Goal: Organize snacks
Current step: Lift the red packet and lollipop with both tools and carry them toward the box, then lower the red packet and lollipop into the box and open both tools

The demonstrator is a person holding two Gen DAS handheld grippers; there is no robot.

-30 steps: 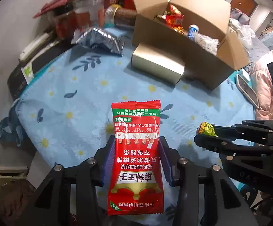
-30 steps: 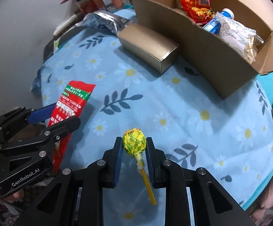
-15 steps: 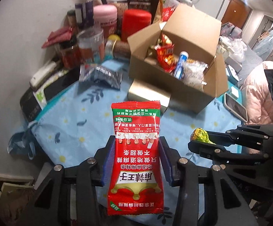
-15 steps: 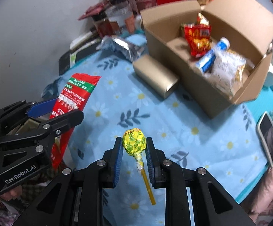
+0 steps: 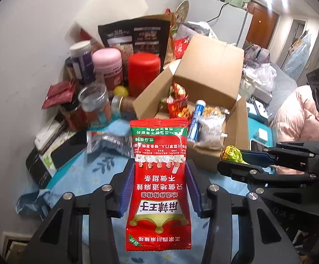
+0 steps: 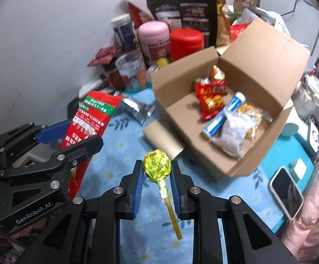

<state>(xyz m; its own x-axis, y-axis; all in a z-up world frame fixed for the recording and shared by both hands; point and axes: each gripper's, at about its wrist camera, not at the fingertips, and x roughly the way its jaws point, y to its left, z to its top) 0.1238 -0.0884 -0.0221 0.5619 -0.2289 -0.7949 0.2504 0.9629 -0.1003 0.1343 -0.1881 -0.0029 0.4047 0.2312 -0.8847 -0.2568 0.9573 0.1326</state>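
Note:
My left gripper [image 5: 160, 171] is shut on a red snack packet [image 5: 159, 187] with white Chinese print, held upright above the blue floral tablecloth [image 5: 89, 176]. The right gripper [image 6: 157, 165] is shut on a yellow-green wrapped lollipop [image 6: 157, 165], its stick hanging toward the camera. An open cardboard box [image 6: 243, 101] stands ahead with a red snack bag [image 6: 211, 96], a blue-white tube [image 6: 225, 114] and a white packet [image 6: 234, 134] inside. Each gripper shows in the other's view: the right gripper [image 5: 229, 156] with the lollipop at the right, the left gripper [image 6: 98, 118] with the packet [image 6: 89, 118] at the left.
A gold carton [image 6: 161, 138] and a silver foil bag [image 6: 137, 107] lie in front of the box. Jars, a pink canister [image 5: 107, 66], a red canister [image 5: 144, 72] and a black bag [image 5: 135, 37] crowd the wall. A phone [image 6: 287, 189] lies at the right edge beside a pink jacket [image 6: 313, 198].
Both grippers have risen well above the table with the packet and the lollipop still held. The box and the clutter behind it now sit lower and farther, so more of the wall shows.

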